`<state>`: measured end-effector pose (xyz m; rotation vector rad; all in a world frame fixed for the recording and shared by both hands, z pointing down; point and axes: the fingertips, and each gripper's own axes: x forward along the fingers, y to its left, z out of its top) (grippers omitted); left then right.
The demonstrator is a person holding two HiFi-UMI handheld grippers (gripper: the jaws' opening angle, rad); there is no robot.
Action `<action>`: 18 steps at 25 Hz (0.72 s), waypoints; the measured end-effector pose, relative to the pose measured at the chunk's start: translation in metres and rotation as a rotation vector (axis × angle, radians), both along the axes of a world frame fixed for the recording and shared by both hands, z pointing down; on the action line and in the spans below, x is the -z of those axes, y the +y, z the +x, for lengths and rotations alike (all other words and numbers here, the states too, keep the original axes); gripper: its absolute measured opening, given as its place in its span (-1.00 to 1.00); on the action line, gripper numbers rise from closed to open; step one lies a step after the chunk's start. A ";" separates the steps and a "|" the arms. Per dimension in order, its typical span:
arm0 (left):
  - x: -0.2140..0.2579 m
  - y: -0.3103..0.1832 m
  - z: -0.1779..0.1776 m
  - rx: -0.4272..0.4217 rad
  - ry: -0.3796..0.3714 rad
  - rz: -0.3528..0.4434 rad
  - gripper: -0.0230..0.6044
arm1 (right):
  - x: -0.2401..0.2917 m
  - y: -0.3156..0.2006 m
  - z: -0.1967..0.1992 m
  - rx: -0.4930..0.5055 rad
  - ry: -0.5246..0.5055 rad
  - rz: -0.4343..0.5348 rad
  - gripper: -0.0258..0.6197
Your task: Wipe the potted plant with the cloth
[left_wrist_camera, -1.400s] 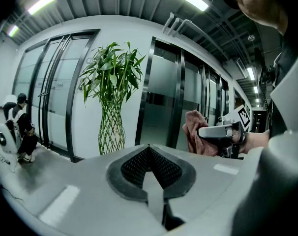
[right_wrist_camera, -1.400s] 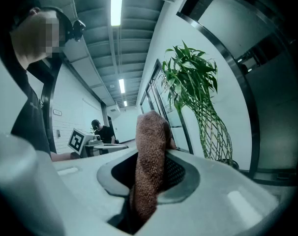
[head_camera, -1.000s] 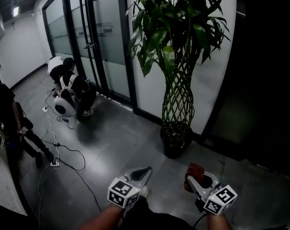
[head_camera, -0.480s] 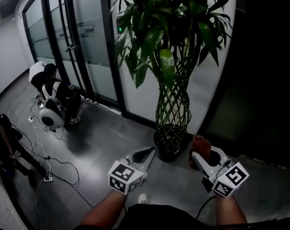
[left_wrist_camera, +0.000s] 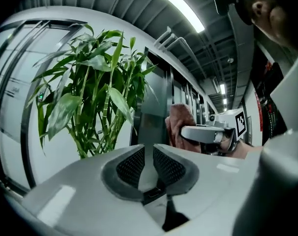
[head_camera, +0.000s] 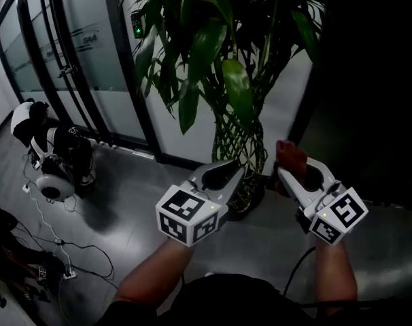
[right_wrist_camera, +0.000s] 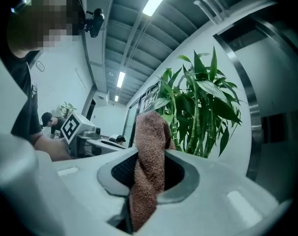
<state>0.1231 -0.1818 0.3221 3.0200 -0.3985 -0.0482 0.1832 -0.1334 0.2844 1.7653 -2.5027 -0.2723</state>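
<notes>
— What's in your jaws?
— My right gripper (head_camera: 296, 172) is clamped on the brown cloth (right_wrist_camera: 149, 156), which sticks up between the pads. My left gripper (head_camera: 226, 173) has its jaws almost together, with only a thin gap and nothing in it.
— Where's the plant?
— Just past both grippers. The potted plant (head_camera: 213, 39) has woven stems (head_camera: 243, 138) going down into a dark pot (head_camera: 252, 195).
— Can every view see the pot?
— Only the head view, and my grippers cover part of it. The gripper views show just leaves. I cannot tell what fills the pot.
— And farther off?
— A person (head_camera: 53, 158) crouches by the glass doors (head_camera: 70, 60), and cables (head_camera: 49, 240) lie on the floor.
</notes>
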 end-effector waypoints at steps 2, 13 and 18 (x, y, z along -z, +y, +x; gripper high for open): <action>0.007 -0.012 0.008 -0.022 0.013 -0.007 -0.63 | 0.005 -0.011 0.001 -0.018 -0.004 0.007 -0.70; 0.028 -0.055 0.049 -0.005 0.107 -0.114 -0.36 | 0.047 -0.059 0.011 0.082 0.106 0.034 -0.70; 0.034 -0.056 0.054 0.038 0.116 -0.090 -0.81 | 0.062 -0.072 0.009 0.169 0.171 0.072 -0.70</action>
